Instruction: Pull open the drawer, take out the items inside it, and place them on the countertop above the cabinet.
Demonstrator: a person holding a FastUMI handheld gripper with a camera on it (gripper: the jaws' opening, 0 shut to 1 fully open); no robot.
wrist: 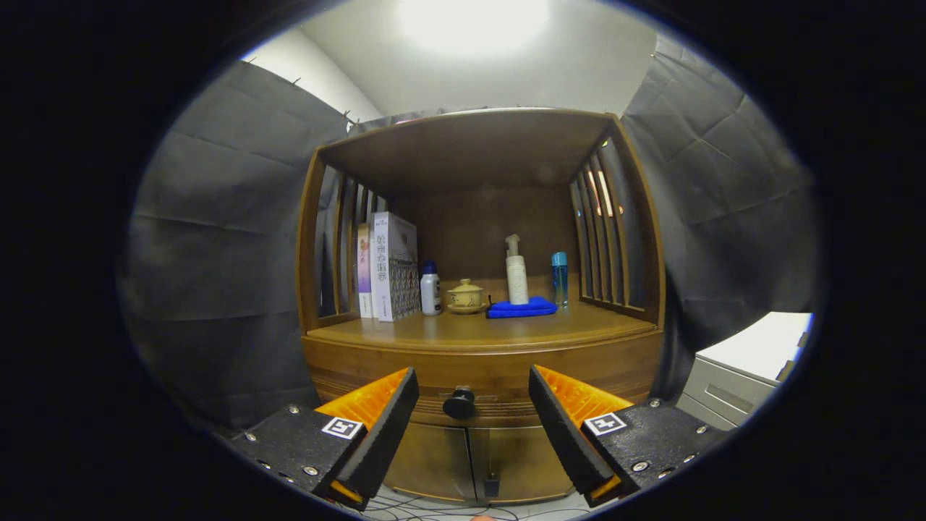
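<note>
A wooden cabinet stands straight ahead, its drawer (pixel 499 380) closed under the countertop (pixel 477 331). The drawer's dark round knob (pixel 459 403) sits between my fingers and a little beyond their tips. My gripper (pixel 474 391) is open, with a finger on each side of the knob and nothing held. What lies inside the drawer is hidden.
On the countertop's back half stand books (pixel 391 266), a white bottle (pixel 430 289), a small lidded pot (pixel 465 296), a pump bottle (pixel 516 271), a blue bottle (pixel 560 278) and a folded blue cloth (pixel 522 308). Two lower doors (pixel 470 463) sit under the drawer. A grey-white unit (pixel 745 365) stands to the right.
</note>
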